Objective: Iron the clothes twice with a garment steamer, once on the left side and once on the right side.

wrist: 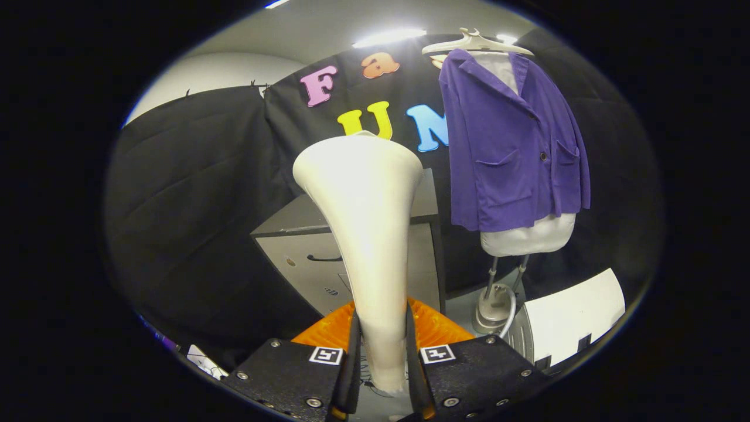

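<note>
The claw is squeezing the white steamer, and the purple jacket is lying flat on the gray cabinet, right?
Not quite. The claw is squeezing the white steamer, but the purple jacket isn't lying on the gray cabinet. The gripper view shows it hanging upright on a white hanger, beside the cabinet and beyond the steamer.

The tongs are clamping both fingers on the steamer head, which is blocking the middle. A grey cabinet is sitting right behind; open room is lying between it and the purple jacket.
</note>
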Demonstrator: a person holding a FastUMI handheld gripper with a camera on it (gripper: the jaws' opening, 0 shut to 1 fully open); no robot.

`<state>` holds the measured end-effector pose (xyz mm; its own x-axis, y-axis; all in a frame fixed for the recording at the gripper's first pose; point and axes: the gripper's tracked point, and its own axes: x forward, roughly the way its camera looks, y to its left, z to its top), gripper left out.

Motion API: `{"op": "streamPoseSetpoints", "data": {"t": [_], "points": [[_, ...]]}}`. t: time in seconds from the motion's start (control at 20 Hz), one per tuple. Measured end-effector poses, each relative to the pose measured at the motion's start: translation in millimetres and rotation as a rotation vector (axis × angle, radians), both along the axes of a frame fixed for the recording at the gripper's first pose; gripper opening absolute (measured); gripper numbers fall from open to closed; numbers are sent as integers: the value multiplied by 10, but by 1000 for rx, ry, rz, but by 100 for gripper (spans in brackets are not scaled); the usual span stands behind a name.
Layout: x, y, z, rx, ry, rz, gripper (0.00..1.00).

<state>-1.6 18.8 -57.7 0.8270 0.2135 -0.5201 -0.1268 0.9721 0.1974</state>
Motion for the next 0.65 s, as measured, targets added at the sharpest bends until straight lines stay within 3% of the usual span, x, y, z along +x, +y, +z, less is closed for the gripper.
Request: {"op": "streamPoseSetpoints", "data": {"t": [0.65], "points": [[-64,93,-74,3,25,12,34]]}}
